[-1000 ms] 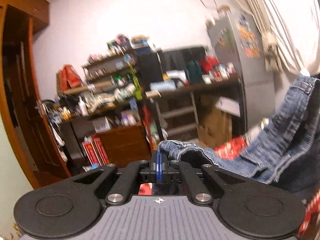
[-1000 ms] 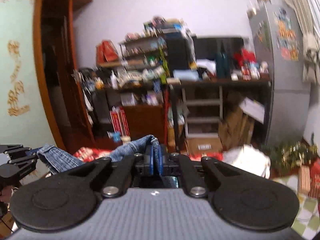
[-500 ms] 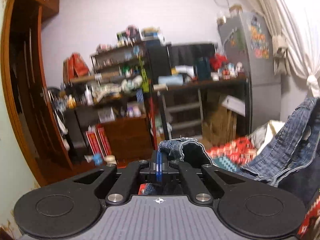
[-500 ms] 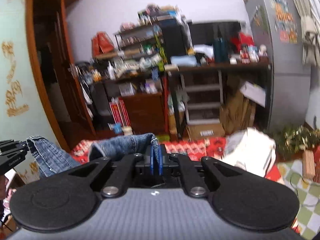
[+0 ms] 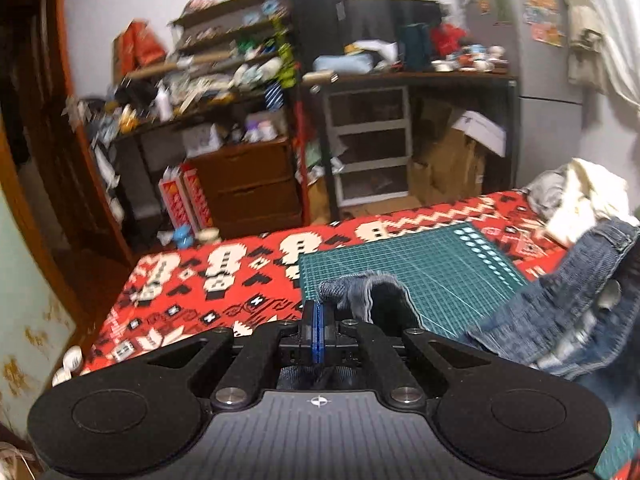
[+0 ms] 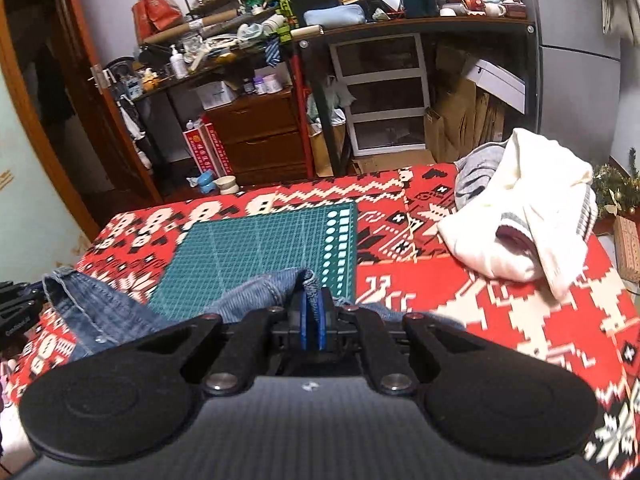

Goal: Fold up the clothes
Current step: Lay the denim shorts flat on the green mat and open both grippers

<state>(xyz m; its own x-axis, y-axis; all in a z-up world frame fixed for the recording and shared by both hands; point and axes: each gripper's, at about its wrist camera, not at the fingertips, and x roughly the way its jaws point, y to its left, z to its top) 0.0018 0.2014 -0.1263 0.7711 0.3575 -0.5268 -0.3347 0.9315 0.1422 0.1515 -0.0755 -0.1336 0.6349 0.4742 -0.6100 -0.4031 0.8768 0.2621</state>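
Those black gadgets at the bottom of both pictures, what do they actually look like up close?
Both look alike. The left gripper and the right gripper each have a grey ribbed body with a small crosshair mark, black angled link arms with silver bolts, two round black discs at the sides, and a pair of thin blue finger pads in the middle. No cables or sleeves show.

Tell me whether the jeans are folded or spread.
Neither: jeans hang bunched between shut left gripper and right gripper, above the green mat.

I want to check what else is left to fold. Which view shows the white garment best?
The right wrist view: the white garment lies whole and sharp, crumpled on the red patterned blanket. The left wrist view shows only a blurred part of it behind the jeans.
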